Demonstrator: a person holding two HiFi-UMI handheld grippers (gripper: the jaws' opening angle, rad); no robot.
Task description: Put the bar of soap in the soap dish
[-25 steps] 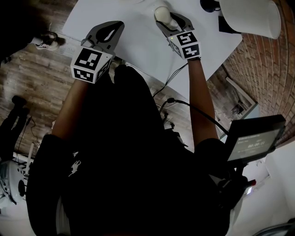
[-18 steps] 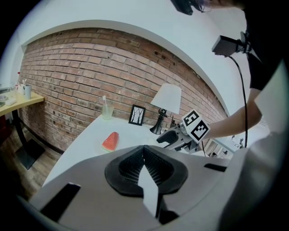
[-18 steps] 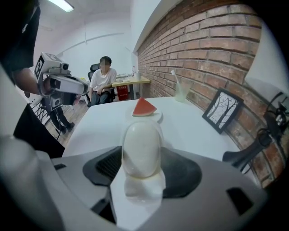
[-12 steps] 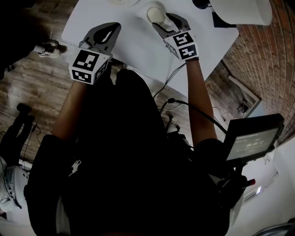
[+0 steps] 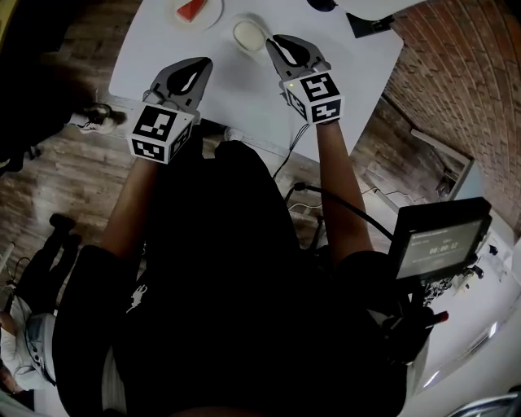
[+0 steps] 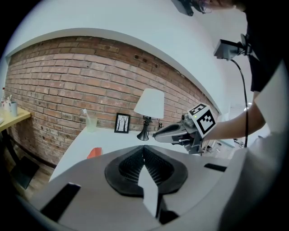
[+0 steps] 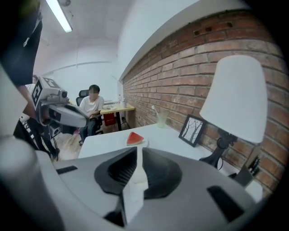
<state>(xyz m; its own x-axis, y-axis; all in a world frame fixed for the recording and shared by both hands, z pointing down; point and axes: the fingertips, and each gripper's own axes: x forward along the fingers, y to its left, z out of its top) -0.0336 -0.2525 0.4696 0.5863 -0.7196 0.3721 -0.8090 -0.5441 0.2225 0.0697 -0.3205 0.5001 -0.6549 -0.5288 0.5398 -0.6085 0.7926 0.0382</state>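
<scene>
Ahead of my right gripper [image 5: 281, 42], at the far side of the white surface [image 5: 228, 81], the bar of soap [image 5: 247, 35] lies as a pale oval inside the soap dish [image 5: 261, 25]. It sits just beyond the fingertips and a little to their left, apart from them. By my reading the placing is done, and the step in hand is getting clear. The right fingers [image 7: 118, 169] have just been closing. They now stand narrow, with only bare surface showing through the thin slit and nothing between them. The left gripper [image 5: 199, 65] hovers over the near part of the surface, well to the left of the dish, its fingers [image 6: 131, 164] pressed together and empty.

To finish cleanly I would draw the right gripper up and back toward me along its own line, not sideways. That way no finger can catch the dish rim and drag it. The narrow setting suits that, since there is less to snag. The bar should lie flat and wholly within the rim. From here I cannot tell whether one end rides up on the edge, so I would check in the head view once the gripper is out of the way. The lamp [image 7: 235, 97] stands off to the right, and the plate [image 5: 216, 8] with its red slice [image 5: 192, 10] lies to the left of the dish, so swinging either way is unwise. The left gripper has no part in this, and I would leave it parked clear of the dish.
</scene>
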